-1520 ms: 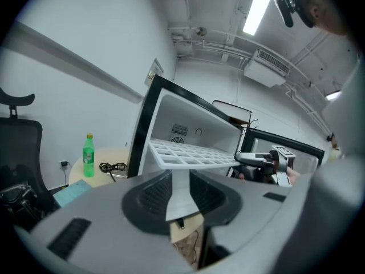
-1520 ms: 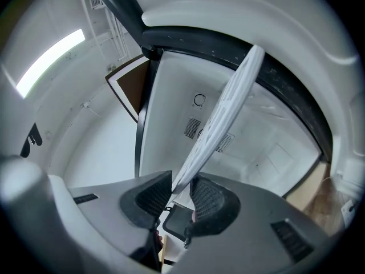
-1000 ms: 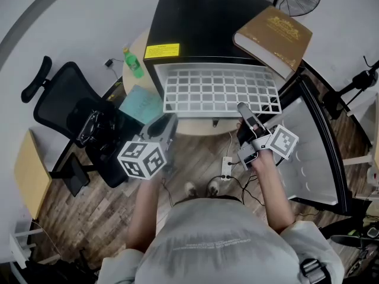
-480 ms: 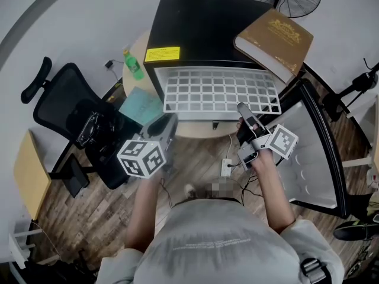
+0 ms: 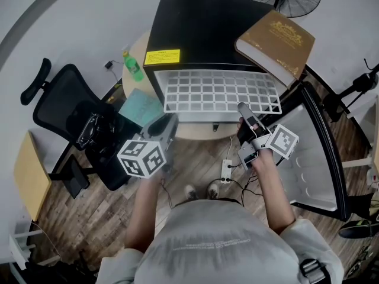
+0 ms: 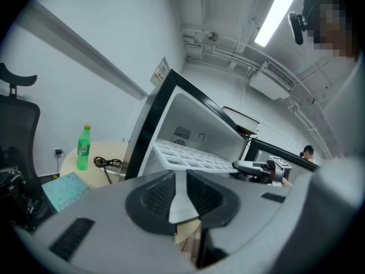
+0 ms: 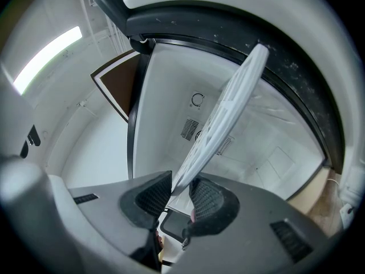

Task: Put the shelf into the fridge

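Observation:
The white wire shelf (image 5: 219, 93) sticks out level from the black mini fridge (image 5: 201, 28), its back part inside the cavity. My right gripper (image 5: 241, 107) is shut on the shelf's front edge near its right corner. In the right gripper view the shelf (image 7: 228, 113) runs edge-on from between the pads (image 7: 208, 196) into the white fridge interior (image 7: 268, 130). My left gripper (image 5: 167, 122) hovers apart from the shelf, below its front left corner. Its jaws stand open by a narrow gap with nothing in it (image 6: 185, 178); the shelf (image 6: 194, 160) shows ahead of it.
The fridge door (image 5: 314, 152) hangs open at the right. A brown book (image 5: 275, 37) lies on the fridge top. A green bottle (image 5: 133, 63) and a teal notebook (image 5: 141, 105) sit on the round table. A black office chair (image 5: 65, 111) stands left; a power strip (image 5: 225, 167) lies on the floor.

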